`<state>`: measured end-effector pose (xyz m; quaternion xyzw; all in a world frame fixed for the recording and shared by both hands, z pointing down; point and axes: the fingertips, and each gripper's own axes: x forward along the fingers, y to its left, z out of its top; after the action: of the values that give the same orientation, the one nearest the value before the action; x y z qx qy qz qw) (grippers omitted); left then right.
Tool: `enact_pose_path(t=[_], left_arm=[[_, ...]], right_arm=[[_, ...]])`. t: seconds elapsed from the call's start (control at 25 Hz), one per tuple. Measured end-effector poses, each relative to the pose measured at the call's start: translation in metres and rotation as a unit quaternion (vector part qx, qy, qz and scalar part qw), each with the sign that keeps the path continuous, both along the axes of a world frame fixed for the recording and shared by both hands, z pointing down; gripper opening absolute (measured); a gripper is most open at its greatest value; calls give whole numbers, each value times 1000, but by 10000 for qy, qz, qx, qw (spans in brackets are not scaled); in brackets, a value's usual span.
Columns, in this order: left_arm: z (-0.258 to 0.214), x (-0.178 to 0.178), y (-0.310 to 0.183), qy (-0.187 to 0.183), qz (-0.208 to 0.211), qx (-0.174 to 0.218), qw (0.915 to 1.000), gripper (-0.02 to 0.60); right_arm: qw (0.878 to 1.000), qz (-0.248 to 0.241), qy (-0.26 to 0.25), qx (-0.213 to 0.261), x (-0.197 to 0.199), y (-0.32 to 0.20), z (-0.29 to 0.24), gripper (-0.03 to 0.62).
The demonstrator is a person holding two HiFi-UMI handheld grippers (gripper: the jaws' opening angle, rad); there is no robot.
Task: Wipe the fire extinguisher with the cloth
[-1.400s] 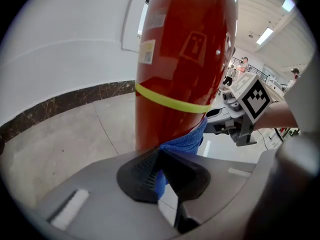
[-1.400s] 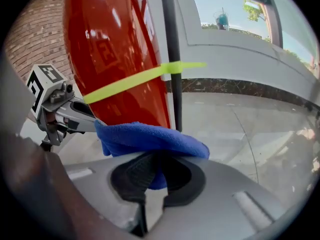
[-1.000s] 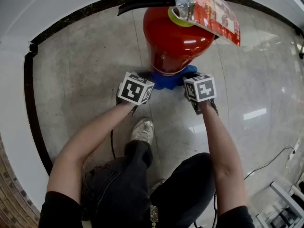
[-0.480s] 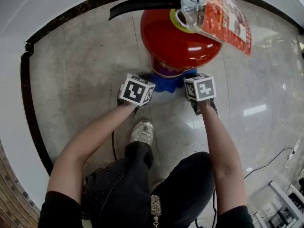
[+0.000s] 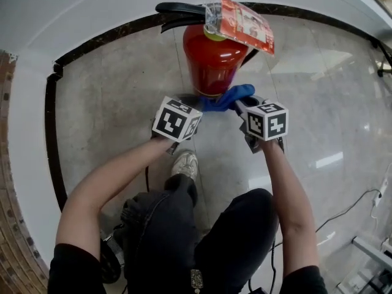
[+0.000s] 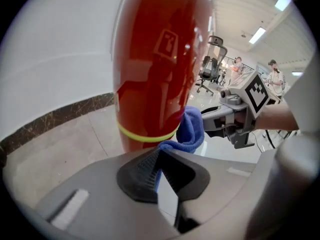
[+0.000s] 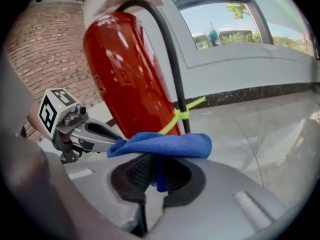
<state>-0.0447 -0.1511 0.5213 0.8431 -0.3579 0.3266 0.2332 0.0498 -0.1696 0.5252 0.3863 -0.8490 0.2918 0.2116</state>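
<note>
The fire extinguisher (image 5: 211, 63) stands straight up by the wall (image 5: 92, 11). My left gripper (image 6: 159, 160) and right gripper (image 7: 152, 168) pinch the cloth (image 5: 228, 97).

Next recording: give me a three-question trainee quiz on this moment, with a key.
1. True or false: the left gripper and the right gripper are both shut on the cloth.
2. What ties the black hose to the fire extinguisher? A) yellow tie B) blue tape C) nothing
3. What colour is the cloth?
Key: 1 true; 2 A; 3 blue.
</note>
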Motion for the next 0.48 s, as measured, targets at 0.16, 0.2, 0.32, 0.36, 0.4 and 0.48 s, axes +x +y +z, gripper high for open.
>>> enact_pose_path(t=[0.16, 0.2, 0.32, 0.36, 0.4, 0.48], left_arm=[[-64, 19, 6, 198, 270, 409, 9986, 12], [-79, 24, 7, 255, 365, 519, 9977, 12], [-120, 40, 13, 347, 707, 799, 9937, 12], [-130, 45, 15, 344, 812, 879, 9922, 12], [-140, 49, 17, 337, 907, 946, 9908, 12], [-157, 58, 20, 358, 1087, 1038, 9880, 12]], right_arm=[[9956, -600, -308, 647, -12, 21, -63, 25], [9929, -749, -362, 844, -14, 26, -79, 26], [9844, -1042, -398, 1358, -16, 40, -118, 75], [9820, -1080, -413, 1492, -15, 43, -128, 106], [9798, -1098, -451, 1608, -12, 46, -138, 132], [9758, -1120, -559, 1794, -5, 51, -156, 171]])
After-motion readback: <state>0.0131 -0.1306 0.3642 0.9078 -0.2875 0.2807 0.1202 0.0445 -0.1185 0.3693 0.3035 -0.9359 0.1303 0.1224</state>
